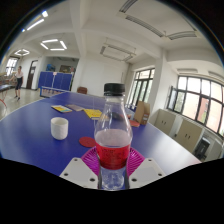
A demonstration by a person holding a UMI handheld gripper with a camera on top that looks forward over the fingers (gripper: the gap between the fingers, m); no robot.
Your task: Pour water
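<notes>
My hand-held gripper [112, 165] is clamped on the bottle [112, 140] between my fingers; it stands upright, cap up, above the bench [30, 135].

One camera rides the tool [112, 168], looking forward low across the blue table [30, 135] into the room
</notes>
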